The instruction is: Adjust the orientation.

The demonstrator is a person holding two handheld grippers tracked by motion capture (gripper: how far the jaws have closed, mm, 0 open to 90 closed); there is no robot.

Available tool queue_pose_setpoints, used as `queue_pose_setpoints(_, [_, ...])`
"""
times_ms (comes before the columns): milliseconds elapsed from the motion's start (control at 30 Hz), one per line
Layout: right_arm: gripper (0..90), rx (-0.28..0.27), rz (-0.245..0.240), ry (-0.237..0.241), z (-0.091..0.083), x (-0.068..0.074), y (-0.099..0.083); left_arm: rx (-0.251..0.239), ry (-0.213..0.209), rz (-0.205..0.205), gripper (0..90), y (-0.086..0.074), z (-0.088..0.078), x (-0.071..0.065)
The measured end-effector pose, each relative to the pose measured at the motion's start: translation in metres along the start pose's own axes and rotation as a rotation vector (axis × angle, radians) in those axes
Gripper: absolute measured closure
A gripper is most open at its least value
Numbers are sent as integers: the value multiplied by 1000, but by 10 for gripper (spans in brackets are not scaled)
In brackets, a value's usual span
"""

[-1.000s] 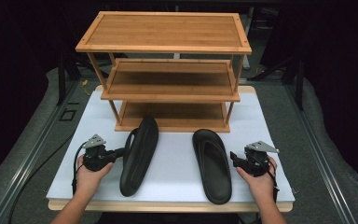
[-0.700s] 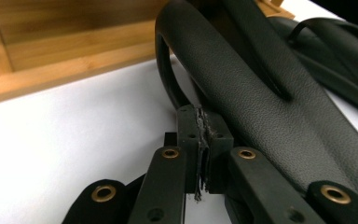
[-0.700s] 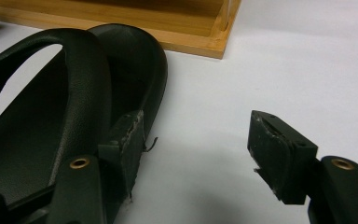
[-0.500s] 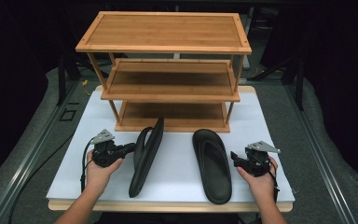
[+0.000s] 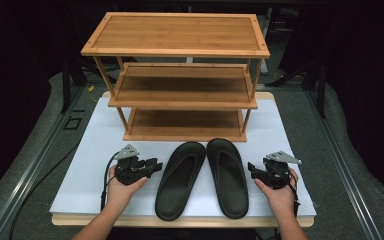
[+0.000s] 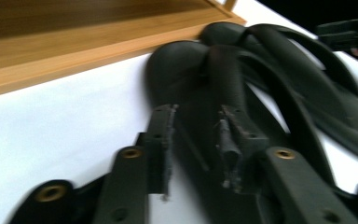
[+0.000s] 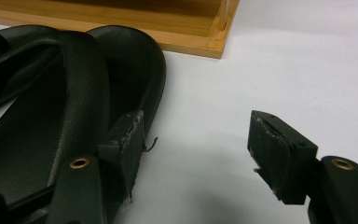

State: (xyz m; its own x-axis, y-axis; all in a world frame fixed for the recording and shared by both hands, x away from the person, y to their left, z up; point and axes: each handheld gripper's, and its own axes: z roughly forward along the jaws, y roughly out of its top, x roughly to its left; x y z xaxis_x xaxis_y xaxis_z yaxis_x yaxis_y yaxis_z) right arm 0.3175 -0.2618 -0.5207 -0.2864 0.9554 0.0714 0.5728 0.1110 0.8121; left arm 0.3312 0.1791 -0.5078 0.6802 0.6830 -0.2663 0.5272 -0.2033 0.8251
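Observation:
Two black sandals lie flat, side by side, on the white cover in front of a bamboo rack [image 5: 180, 35]. My left gripper [image 5: 154, 165] rests just left of the left sandal [image 5: 180, 180]. Its jaws have just been opening. In the left gripper view they stand apart [image 6: 193, 140], with the left sandal [image 6: 186, 65] showing between and beyond them, and neither pad presses on it. My right gripper [image 5: 252, 171] sits right of the right sandal [image 5: 228, 177]. It is open [image 7: 205, 149]: one pad is beside the right sandal's [image 7: 74, 93] edge and bare cover lies between the pads.
The three-tier rack's bottom shelf [image 5: 185, 125] sits just behind the sandals' toes. The white cover [image 5: 90, 165] has bare room left of my left hand and right of my right hand. The table's wooden front edge [image 5: 130, 221] runs close under my wrists.
The left sandal was standing on its edge in my left gripper. It moved right and now lies flat against the other sandal. My left gripper has let go. The right gripper has not moved.

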Motion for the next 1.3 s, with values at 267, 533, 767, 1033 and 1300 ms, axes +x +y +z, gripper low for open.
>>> queue_pose_setpoints(267, [357, 3, 1, 5, 0, 0, 0, 46, -21, 10, 515, -6, 15, -10])
queue_pose_setpoints(533, [357, 8, -3, 9, 2, 0, -1, 91, -56, 10, 583, -7, 31, -10])
queue_pose_setpoints(767, [358, 8, -3, 10, 3, 0, -1, 122, -74, 28, 666, -7, 35, -12])
queue_pose_setpoints(1033, [360, 6, 2, 6, 2, -1, -1, 102, -24, 42, 700, -6, 28, -12])
queue_pose_setpoints(1300, [361, 6, 6, 10, 2, -1, -1, 82, 89, 44, 704, -9, 1, 8])
